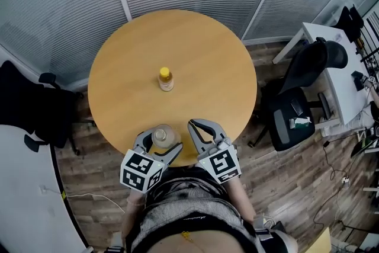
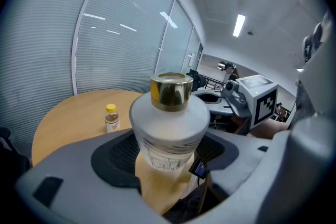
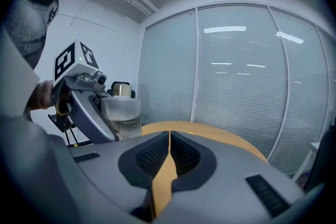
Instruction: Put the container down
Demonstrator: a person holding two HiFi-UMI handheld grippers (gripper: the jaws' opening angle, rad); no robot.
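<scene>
Container (image 1: 164,137), a frosted bottle with a gold cap, is pinched upright in the left tongs (image 2: 168,159) at the near edge of the round desk (image 1: 201,56). Right tongs (image 3: 169,139), pressed together and empty, hover just beside. A small yellow-capped bottle (image 1: 166,79) stands mid-desk.

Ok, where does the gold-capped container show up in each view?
Head view: the gold-capped container is at bottom centre, at the near edge of the round table, in the left gripper.
Left gripper view: dead centre, large, clamped between the jaws.
Right gripper view: left of centre, small and upright.
Shared landmark: the round table, visible in all three views.
</scene>
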